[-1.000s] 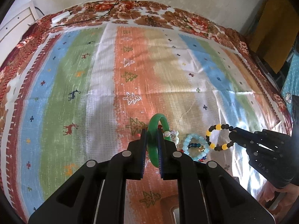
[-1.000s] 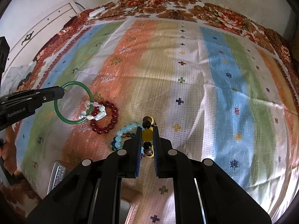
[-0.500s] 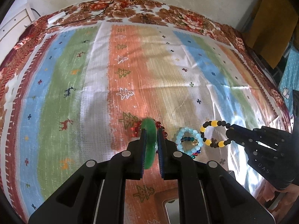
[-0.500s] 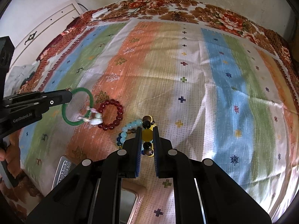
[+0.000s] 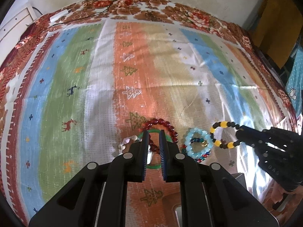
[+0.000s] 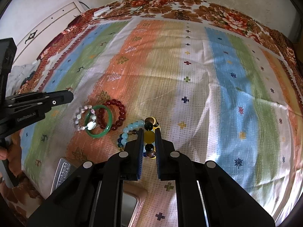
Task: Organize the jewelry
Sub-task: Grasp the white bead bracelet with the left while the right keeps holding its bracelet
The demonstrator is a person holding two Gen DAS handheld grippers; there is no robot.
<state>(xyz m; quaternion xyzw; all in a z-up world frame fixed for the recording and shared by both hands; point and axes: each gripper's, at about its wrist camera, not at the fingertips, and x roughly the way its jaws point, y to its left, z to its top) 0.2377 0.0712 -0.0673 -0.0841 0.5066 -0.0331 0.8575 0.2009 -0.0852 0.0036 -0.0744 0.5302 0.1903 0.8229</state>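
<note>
A green bangle (image 6: 97,122) lies flat on the striped cloth, over a red bead bracelet (image 6: 116,113) and a pale stone bracelet (image 6: 83,116). My left gripper (image 5: 153,132) hovers just above the bangle (image 5: 154,166), jaws slightly apart and empty; in the right wrist view it (image 6: 70,95) is clear of the bangle. My right gripper (image 6: 148,130) is shut on a black and yellow bead bracelet (image 6: 149,136), also seen in the left wrist view (image 5: 223,135). A light blue bead bracelet (image 5: 197,143) with a dark blue one lies beside it.
A jewelry box with a mirror (image 6: 130,206) sits at the near edge of the bed, a silver patterned case (image 6: 62,172) to its left. Cables and a white power strip (image 6: 101,11) lie at the far edge. A white cabinet (image 6: 47,24) stands at left.
My left gripper lowered the green bangle onto the red and pale bracelets, let it go and opened slightly. My right gripper kept its hold on the black and yellow bracelet.
</note>
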